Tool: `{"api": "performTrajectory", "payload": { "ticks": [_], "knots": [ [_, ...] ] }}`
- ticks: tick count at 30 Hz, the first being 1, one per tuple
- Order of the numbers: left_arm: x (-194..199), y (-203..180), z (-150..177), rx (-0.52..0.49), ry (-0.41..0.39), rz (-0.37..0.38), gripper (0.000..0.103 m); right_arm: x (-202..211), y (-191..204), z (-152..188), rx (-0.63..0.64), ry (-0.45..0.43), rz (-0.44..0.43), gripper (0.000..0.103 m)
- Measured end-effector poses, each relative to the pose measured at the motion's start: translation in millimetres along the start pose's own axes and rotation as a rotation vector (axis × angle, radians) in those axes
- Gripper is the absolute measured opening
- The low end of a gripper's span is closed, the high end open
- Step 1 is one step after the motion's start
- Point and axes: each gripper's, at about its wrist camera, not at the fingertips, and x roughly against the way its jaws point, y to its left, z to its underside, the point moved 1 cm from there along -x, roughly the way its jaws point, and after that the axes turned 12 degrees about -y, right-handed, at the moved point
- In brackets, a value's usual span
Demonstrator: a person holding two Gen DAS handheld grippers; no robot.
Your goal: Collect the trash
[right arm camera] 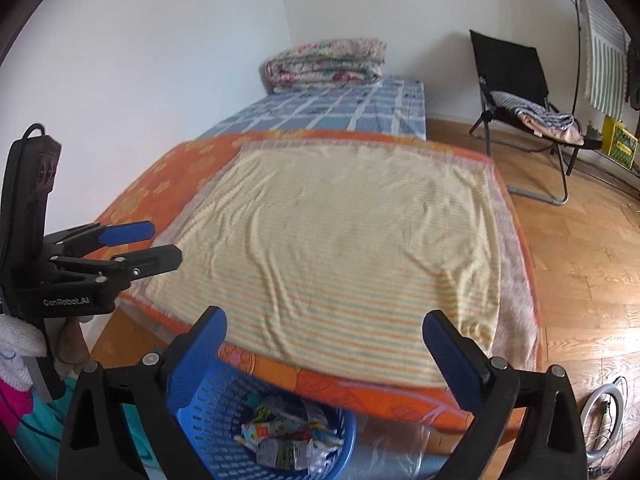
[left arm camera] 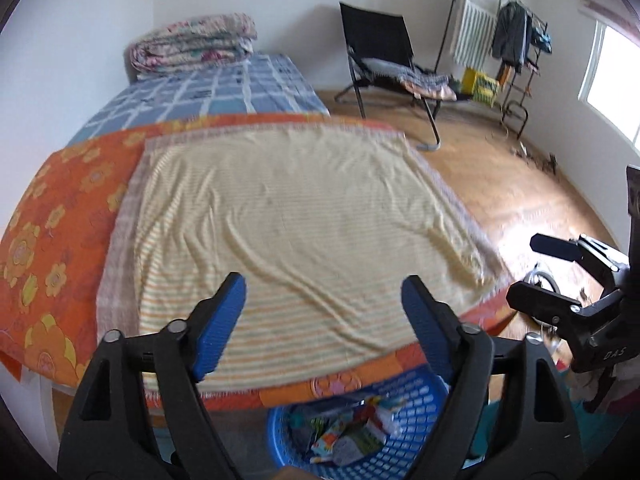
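The bed point(right arm camera: 332, 116) runs along the white wall, its blue checked sheet showing at the far end with a folded floral quilt point(right arm camera: 326, 65) stacked in the corner. Nearer, an orange flowered cover point(left arm camera: 52, 216) lies over the bench point(left arm camera: 288, 394), and a pale striped towel point(right arm camera: 340, 248) is spread flat on top of that, a little rumpled. Off to the right on the wooden floor point(right arm camera: 580, 256) stands a black folding chair point(right arm camera: 516, 92) with cloths heaped on its seat, and beyond it a clothes rack point(left arm camera: 516, 36) with a striped cloth and dark garments hanging. Just below the near edge of the bench sits a blue plastic basket point(right arm camera: 224, 408), and the trash point(right arm camera: 288, 436) is inside it: crumpled, colourful wrappers and packets piled in the bottom. Beside the basket on the floor lies a sheet of clear plastic point(right arm camera: 384, 448). The left tongs point(left arm camera: 324, 316) hang above the basket with their blue pads spread wide, nothing between them. The right tongs point(right arm camera: 324, 348) are likewise spread wide and carrying nothing, held over the near edge of the bench, level with the other pair. A white ring point(right arm camera: 608, 412) with a cable lies on the floor at the far right.
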Motion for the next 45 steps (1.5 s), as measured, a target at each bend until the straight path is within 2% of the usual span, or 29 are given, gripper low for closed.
{"api": "performTrajectory", "payload": {
  "ticks": [7,10,15,22,28,34,45],
  "knots": [
    [15,-2,-22,0.04,-0.077,-0.012,0.089,7,-1,-25,0.019,-0.078,-0.001,0.1],
    [22,-3,-29,0.038,-0.113,-0.038,0.097,10,2,-34,0.042,-0.115,0.0,0.1],
    [30,-2,-36,0.048,-0.159,-0.064,0.099,11,3,-42,0.031,-0.172,0.007,0.103],
    [29,1,-38,0.028,-0.169,-0.139,0.101,-4,4,-47,0.039,-0.141,0.009,0.103],
    [26,10,-34,0.058,-0.151,-0.159,0.102,-13,-3,-46,0.006,-0.118,0.012,0.103],
    [24,12,-28,0.073,-0.129,-0.149,0.102,-21,-8,-42,-0.025,-0.09,0.02,0.103],
    [26,10,-24,0.086,-0.122,-0.138,0.102,-20,-11,-39,-0.027,-0.093,0.029,0.103]
  ]
}}
